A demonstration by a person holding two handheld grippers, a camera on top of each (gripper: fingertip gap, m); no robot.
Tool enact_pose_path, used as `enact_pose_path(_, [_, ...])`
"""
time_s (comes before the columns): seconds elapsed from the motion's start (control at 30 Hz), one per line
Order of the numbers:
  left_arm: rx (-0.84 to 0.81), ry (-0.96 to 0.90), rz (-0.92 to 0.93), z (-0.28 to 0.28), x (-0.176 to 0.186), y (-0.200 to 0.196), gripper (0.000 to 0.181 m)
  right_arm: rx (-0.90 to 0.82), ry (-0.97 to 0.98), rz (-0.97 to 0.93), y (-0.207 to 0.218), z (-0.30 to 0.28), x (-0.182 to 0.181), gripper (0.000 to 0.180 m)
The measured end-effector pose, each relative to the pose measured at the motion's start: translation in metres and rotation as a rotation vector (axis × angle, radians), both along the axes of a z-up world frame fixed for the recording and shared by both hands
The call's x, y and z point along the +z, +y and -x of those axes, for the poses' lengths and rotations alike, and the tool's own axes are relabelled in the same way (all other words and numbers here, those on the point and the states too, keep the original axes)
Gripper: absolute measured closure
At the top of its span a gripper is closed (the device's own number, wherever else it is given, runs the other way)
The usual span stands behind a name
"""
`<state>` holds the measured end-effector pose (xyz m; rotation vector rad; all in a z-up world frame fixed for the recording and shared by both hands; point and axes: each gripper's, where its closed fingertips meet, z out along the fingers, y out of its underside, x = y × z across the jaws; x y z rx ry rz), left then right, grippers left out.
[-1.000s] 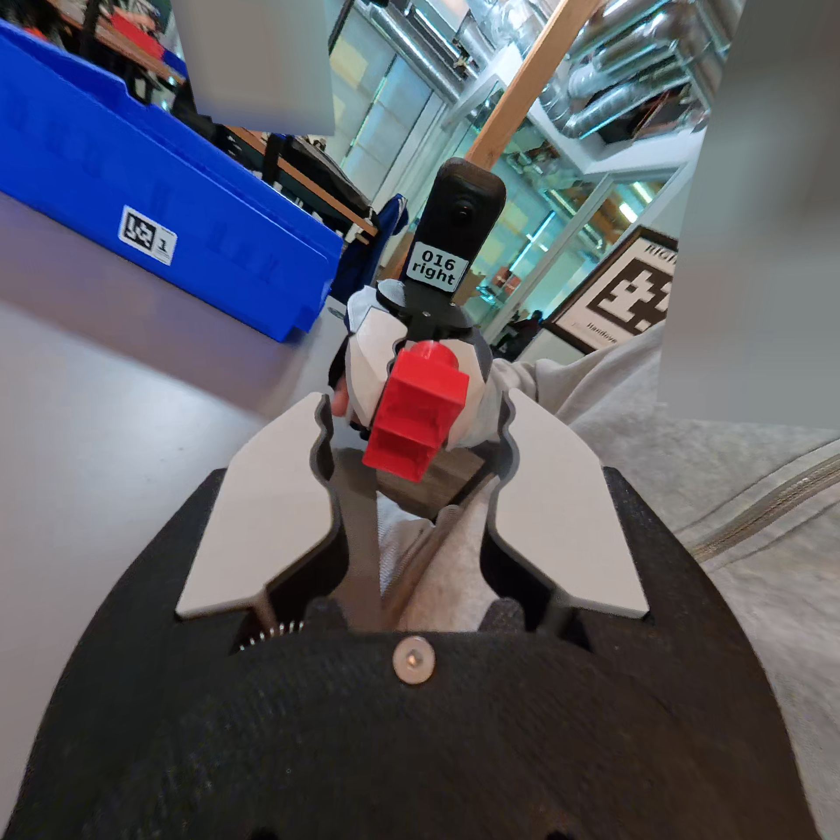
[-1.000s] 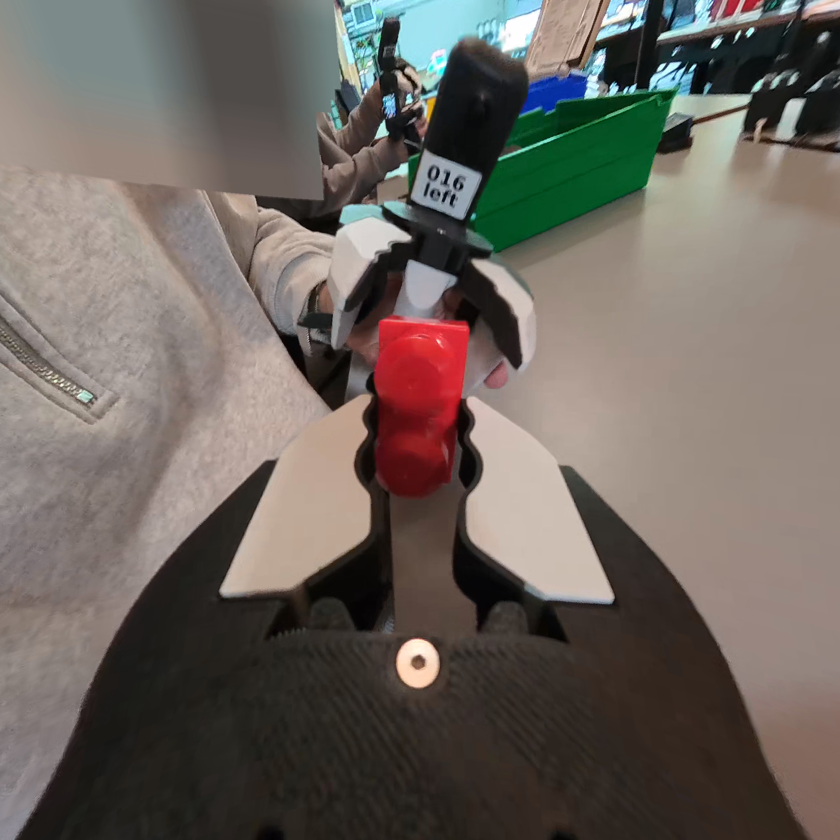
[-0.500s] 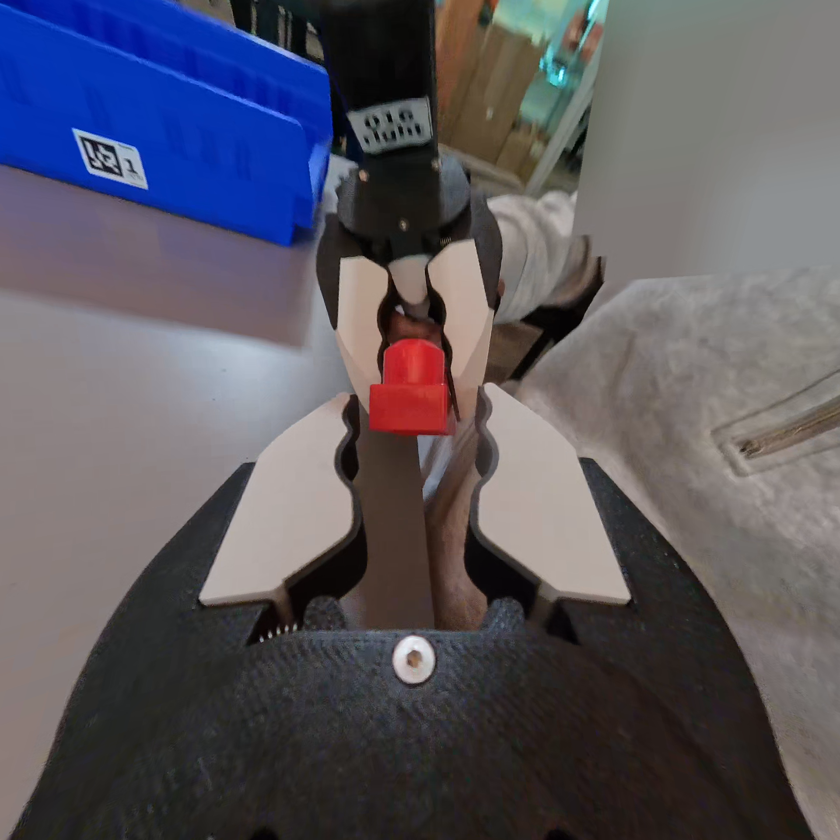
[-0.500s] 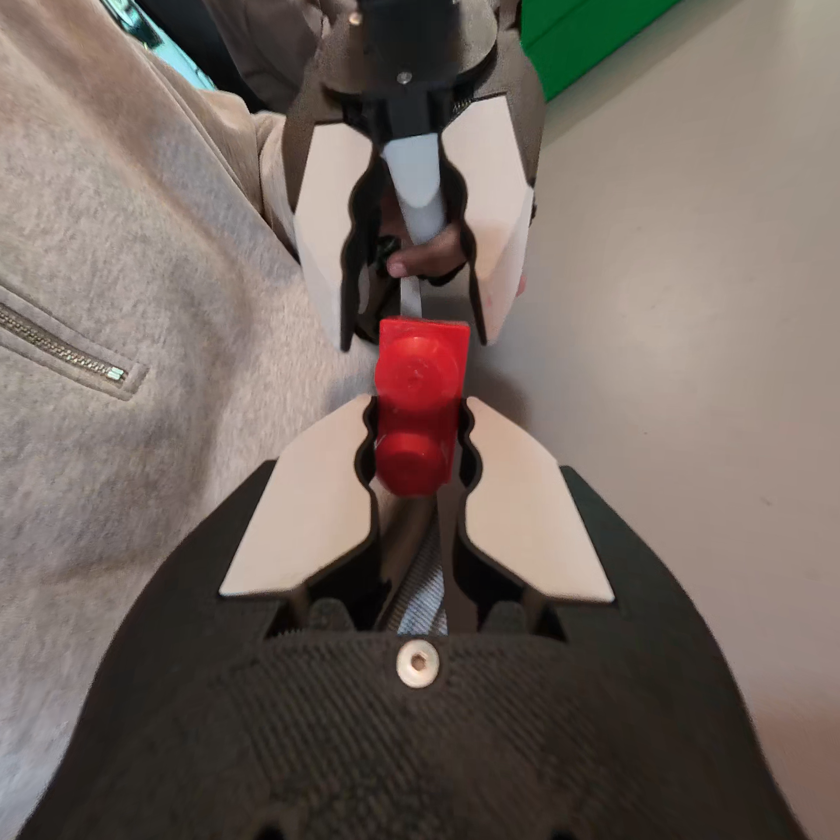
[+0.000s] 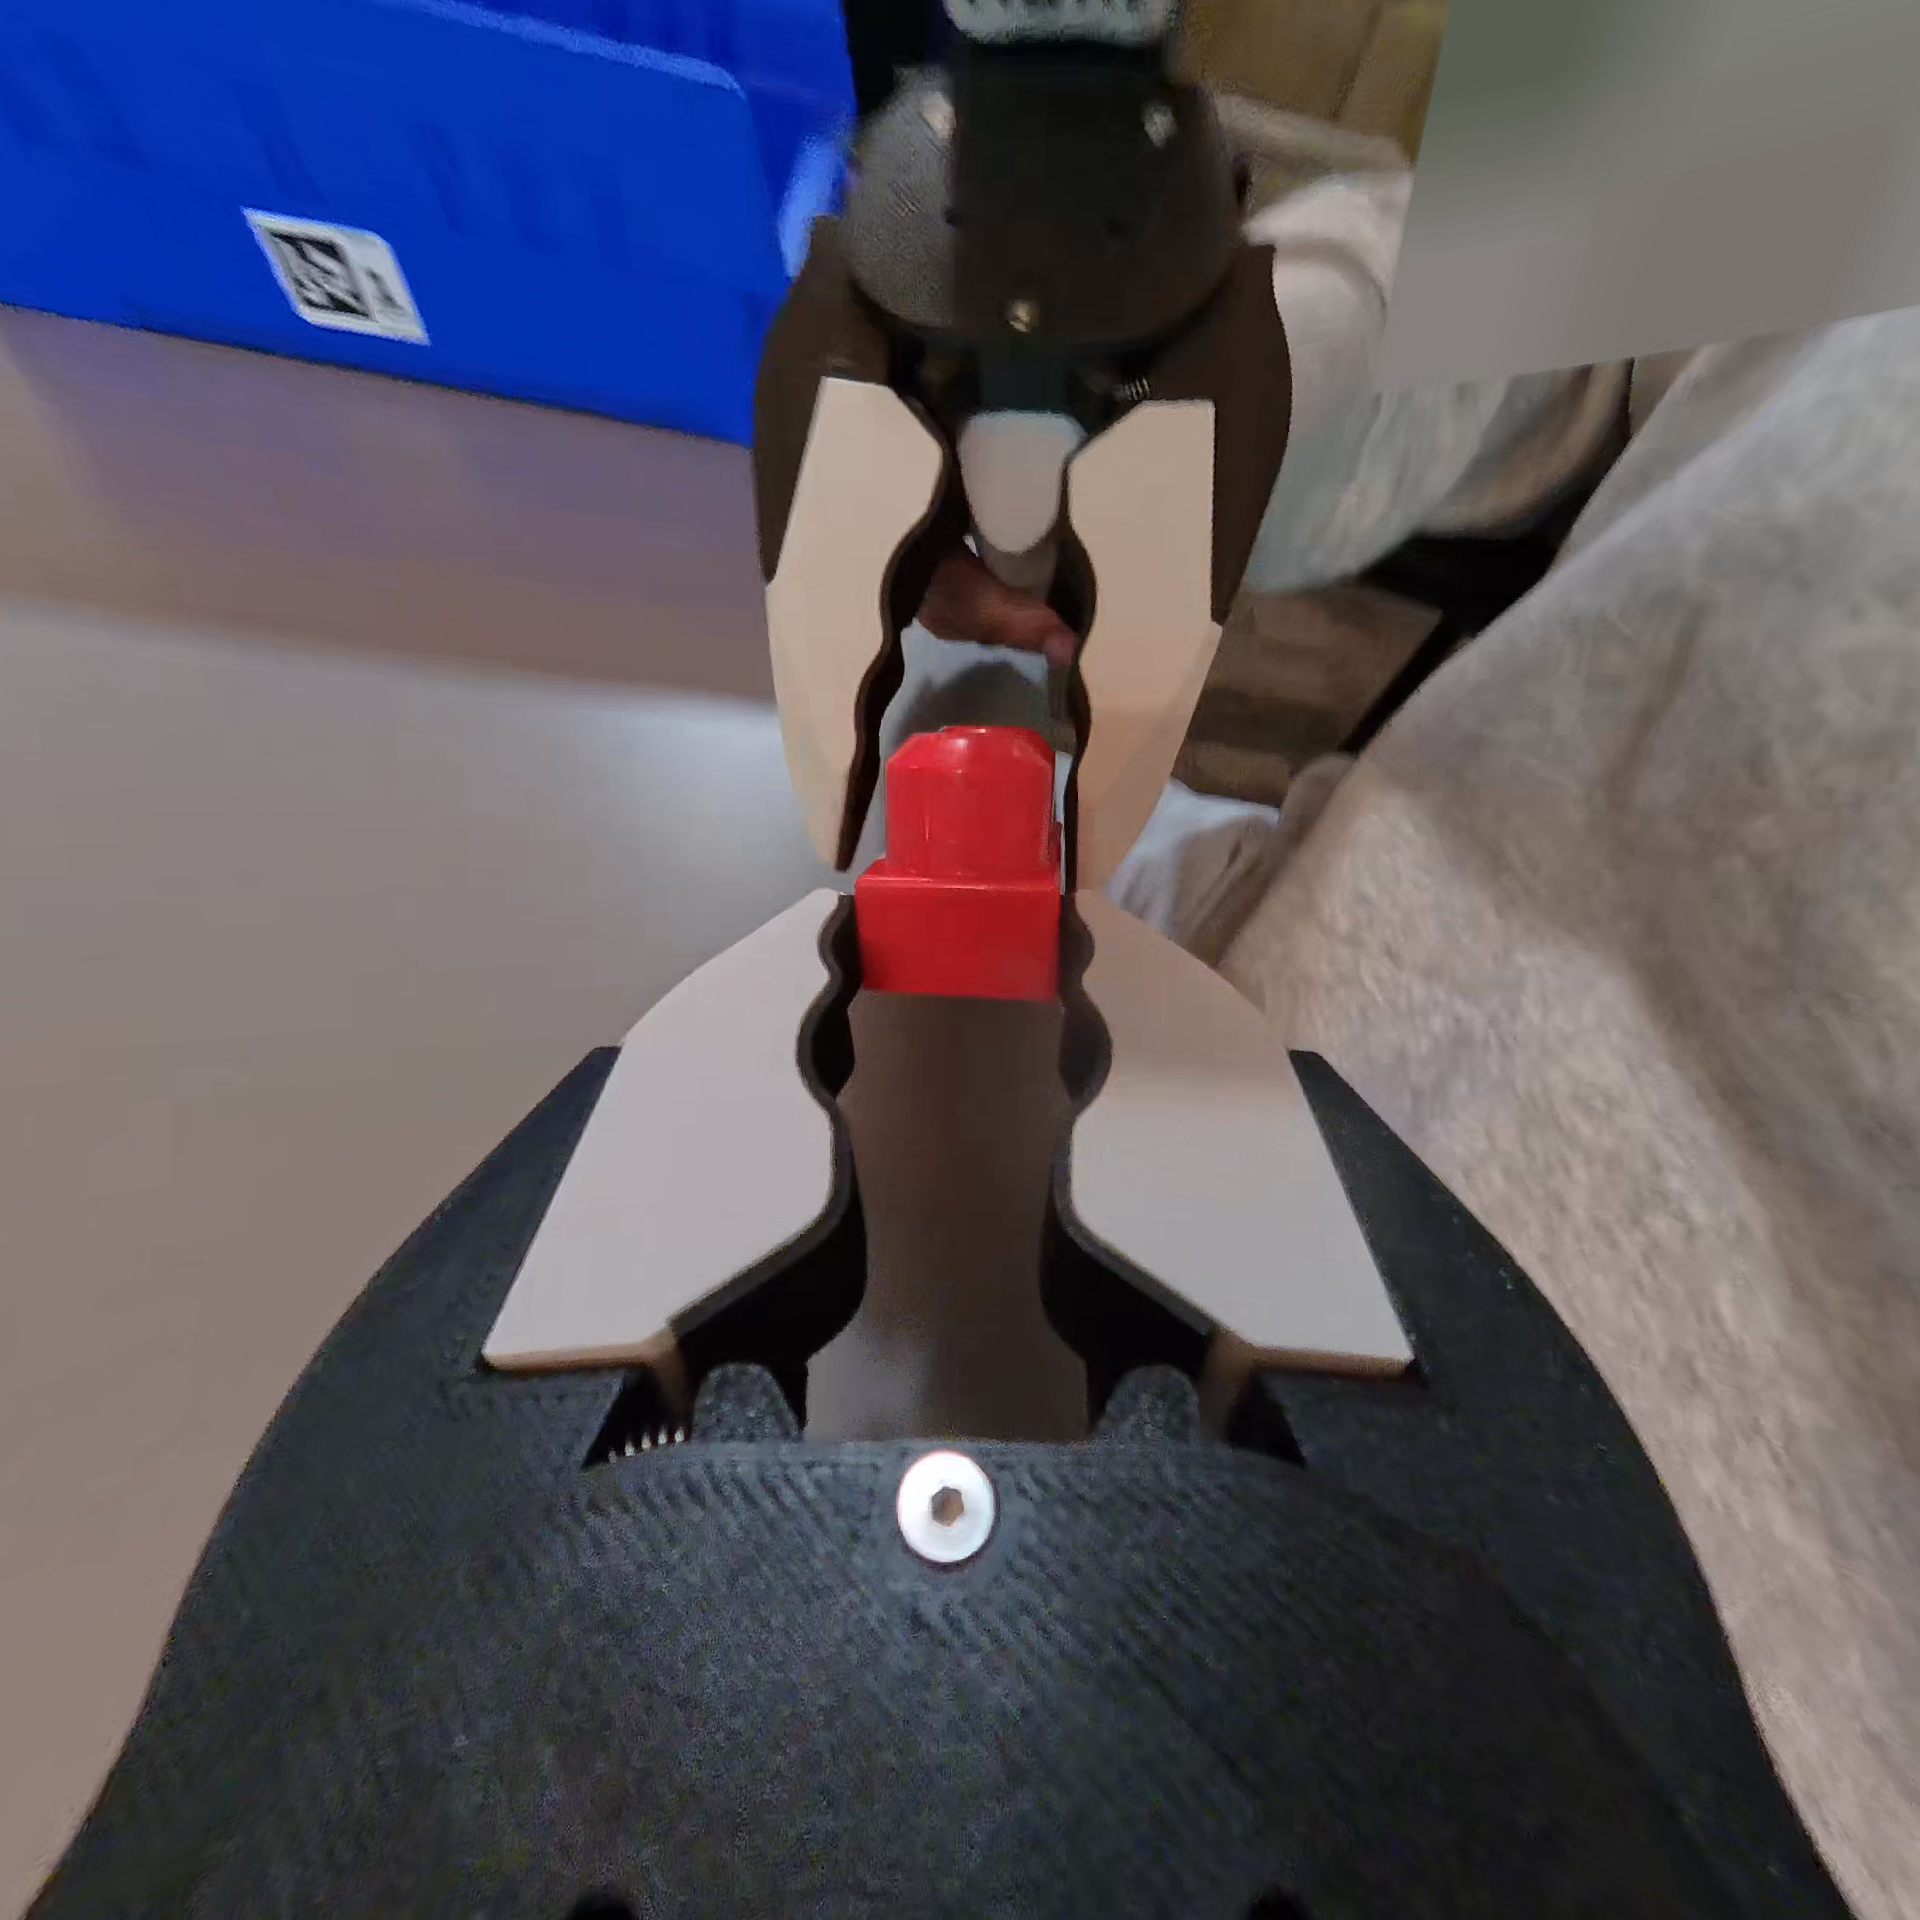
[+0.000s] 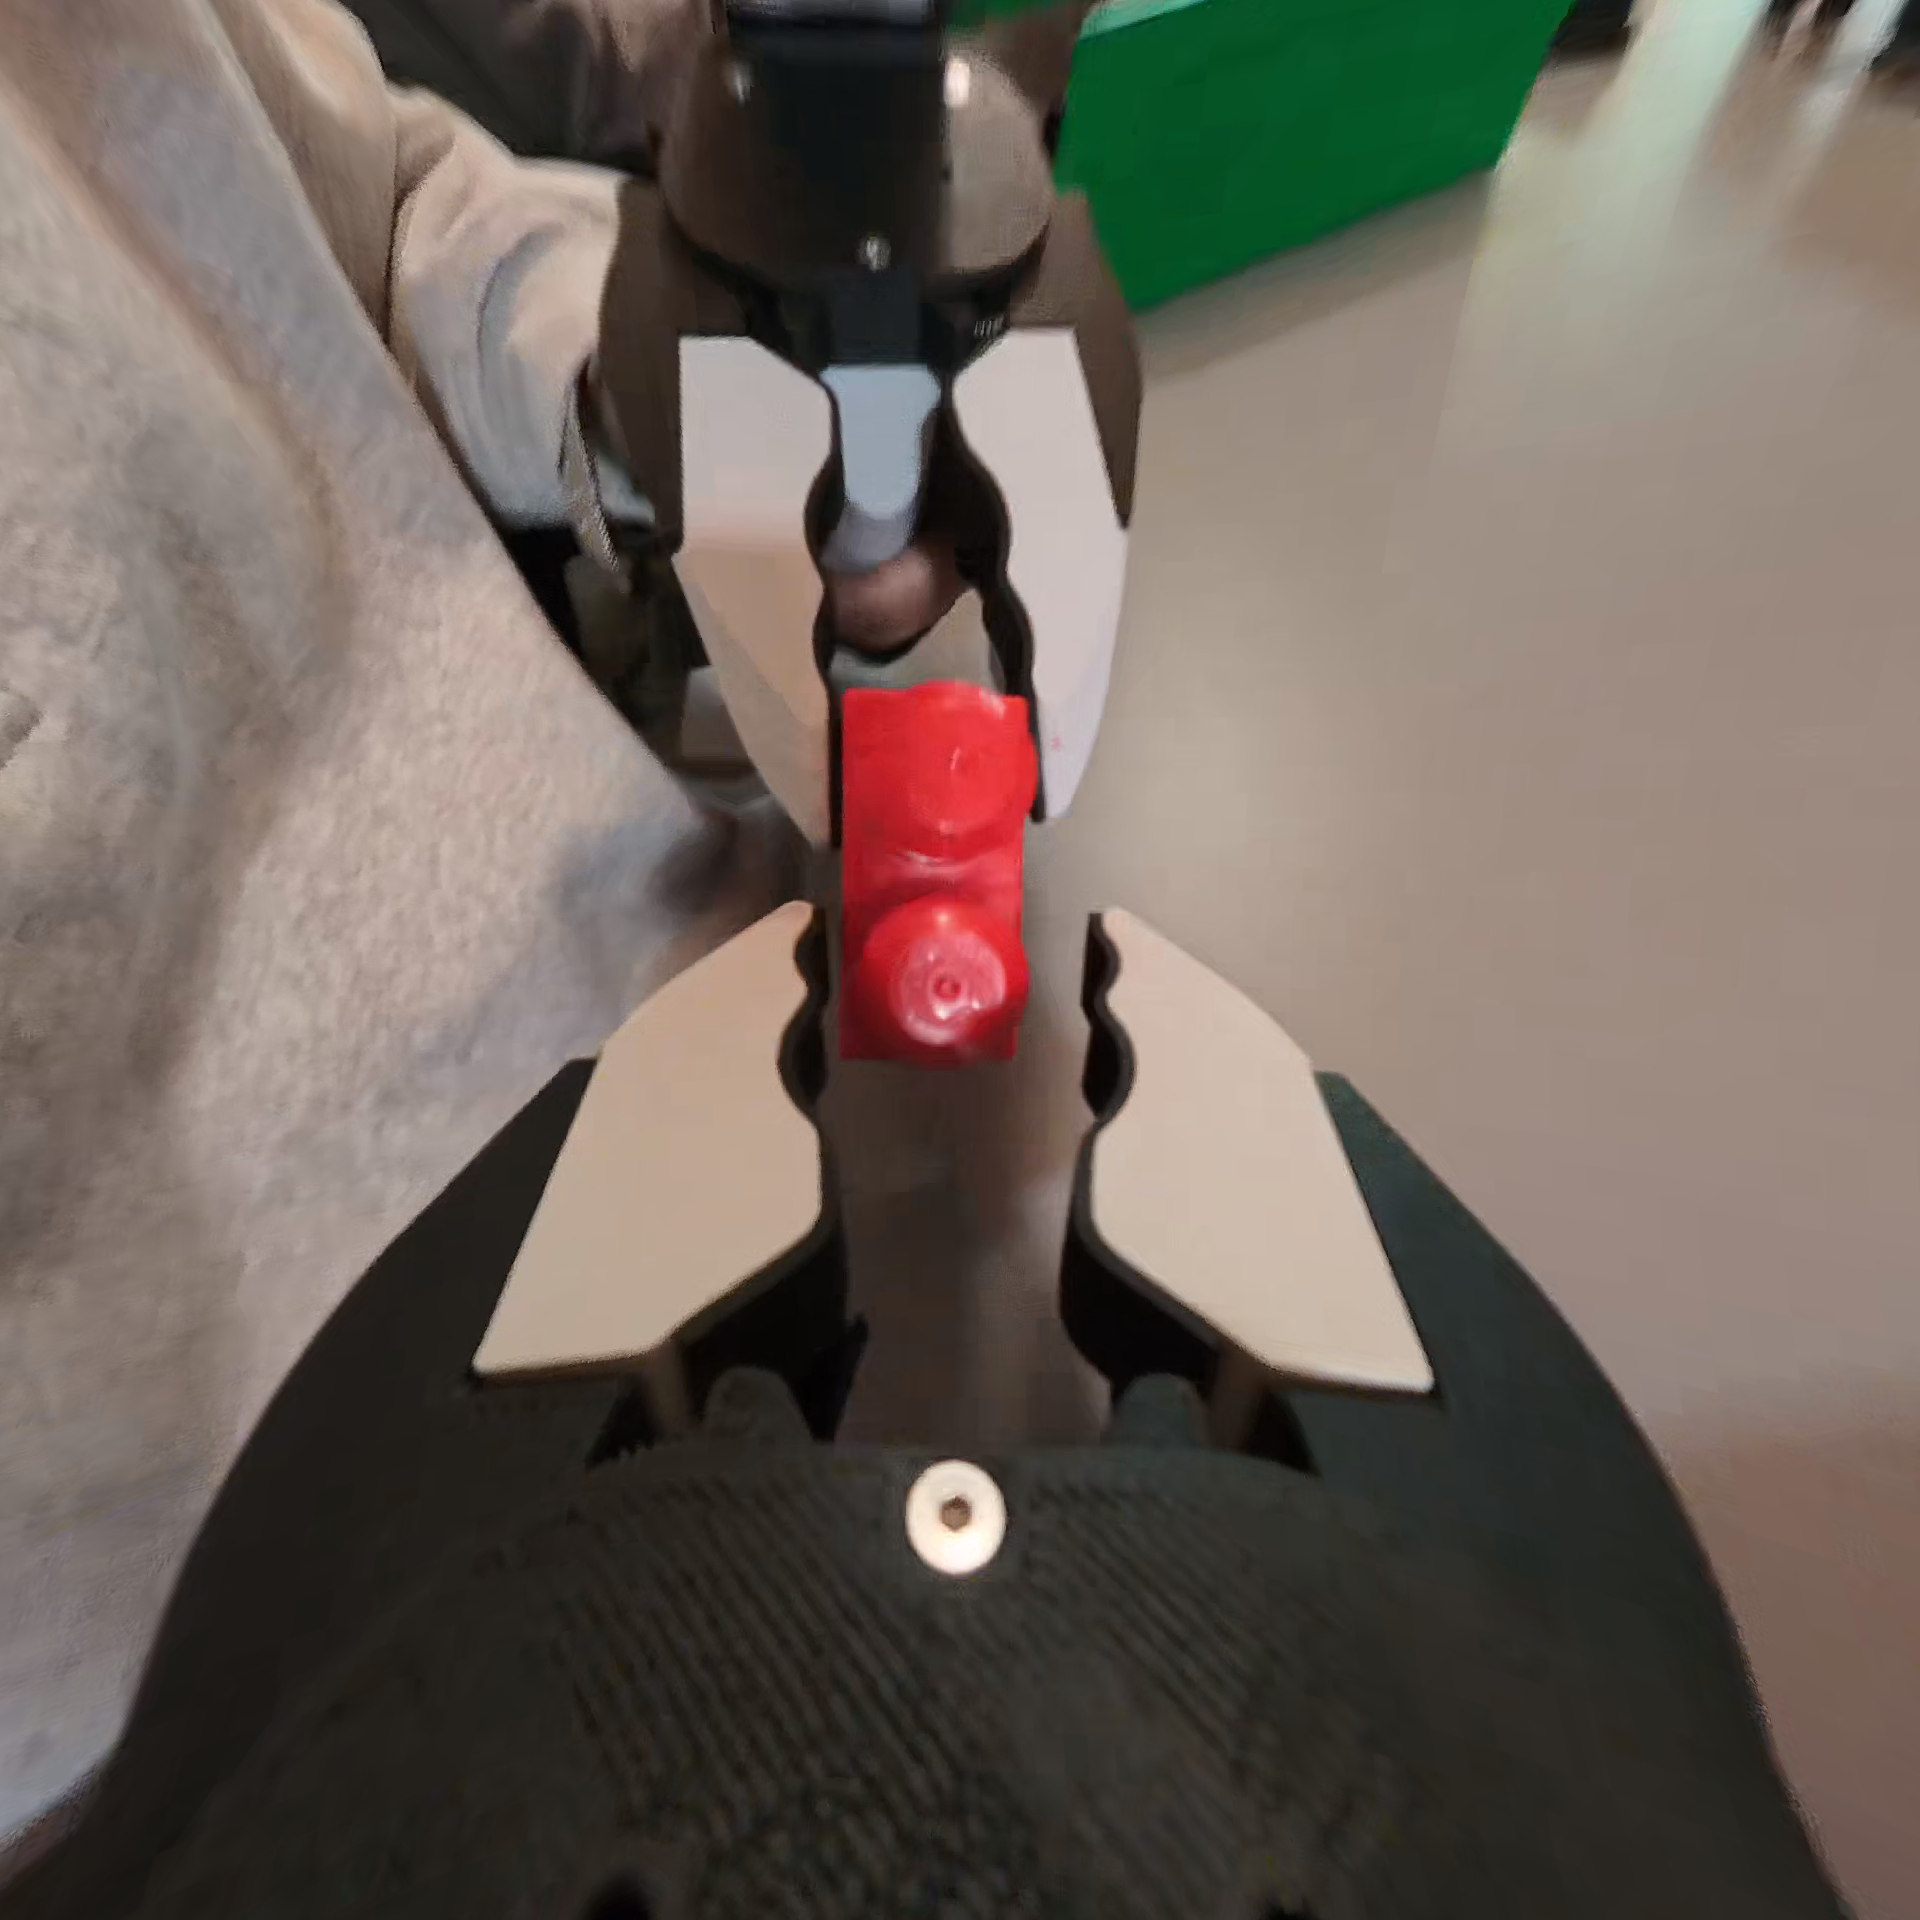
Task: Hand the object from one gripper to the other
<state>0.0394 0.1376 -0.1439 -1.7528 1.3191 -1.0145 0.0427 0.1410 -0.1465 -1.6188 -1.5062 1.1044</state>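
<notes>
The red block with round studs is held in the air between the two grippers, which face each other tip to tip. My left gripper is shut on the block's square end. It also shows in the right wrist view, clamped on the far end of the block. My right gripper is open, with a clear gap between the block and its right finger. In the left wrist view the right gripper has its fingers spread beside the block's stud.
A blue bin with a tag sticker stands at the back left of the grey table. A green bin stands at the far right side of the table. The person's grey sweatshirt is close beside the grippers.
The grippers came together. The left gripper, open before, has shut on the red block's free end. The right gripper, which held the block, has opened.
</notes>
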Motion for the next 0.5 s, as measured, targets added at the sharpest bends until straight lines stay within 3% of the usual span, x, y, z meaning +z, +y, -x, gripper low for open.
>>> enact_pose_path(0.27, [0.150, -0.421, 0.247, 0.022, 0.047, 0.033, 0.145, -0.155, 0.321, -0.133, 0.032, -0.009, 0.049, 0.121])
enact_pose_path(0.43, [0.132, -0.485, 0.277, 0.017, 0.052, 0.029, 0.145, -0.143, 0.402, 0.008, 0.025, 0.005, 0.054, 0.124])
enact_pose_path(0.5, [0.110, -0.482, 0.247, 0.014, 0.053, 0.024, 0.145, -0.135, 0.407, 0.114, 0.022, 0.010, 0.053, 0.135])
